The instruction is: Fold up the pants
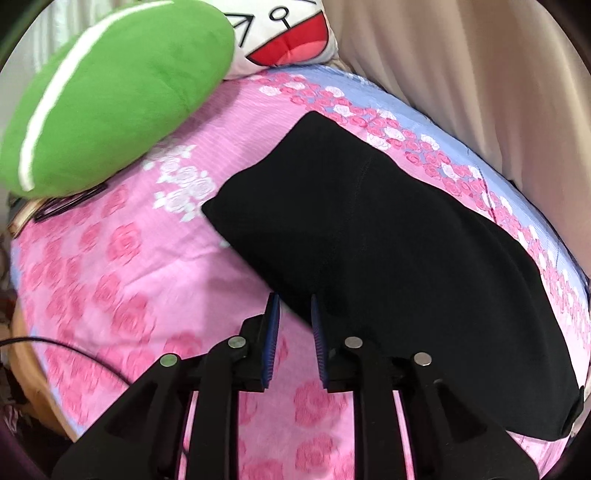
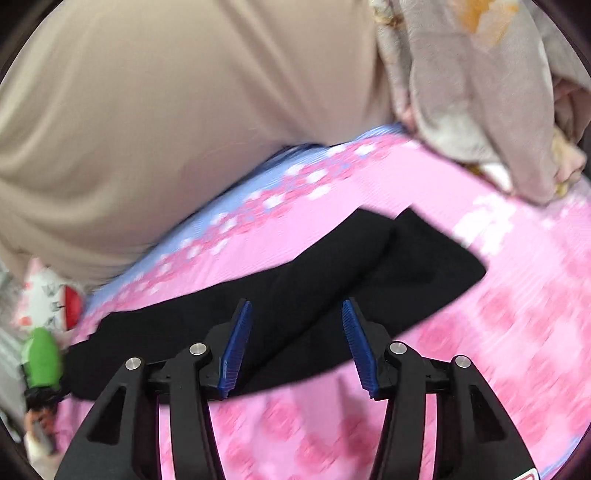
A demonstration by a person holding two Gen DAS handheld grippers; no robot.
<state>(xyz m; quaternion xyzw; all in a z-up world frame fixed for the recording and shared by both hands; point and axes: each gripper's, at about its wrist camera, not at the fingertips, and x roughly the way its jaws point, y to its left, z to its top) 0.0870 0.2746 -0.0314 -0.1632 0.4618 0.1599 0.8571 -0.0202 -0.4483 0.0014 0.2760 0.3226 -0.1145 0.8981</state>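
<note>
Black pants [image 1: 369, 240] lie folded lengthwise on a pink rose-print bedsheet [image 1: 110, 258], running from the middle to the lower right. My left gripper [image 1: 293, 300] hovers at the pants' near edge, its blue pads a narrow gap apart and pressing on nothing. In the right wrist view the pants [image 2: 332, 266] stretch from lower left to the right, with the two leg ends [image 2: 436, 258] lying one over the other. My right gripper [image 2: 296, 302] stands open wide just above the legs, holding nothing.
A green cushion [image 1: 110, 92] and a white cartoon cushion [image 1: 288, 29] lie at the bed's far left. A beige curtain [image 1: 461, 74] hangs along the far side. A heap of grey patterned cloth [image 2: 480, 92] sits at the other end. A thin cable [image 1: 55, 343] runs near the left edge.
</note>
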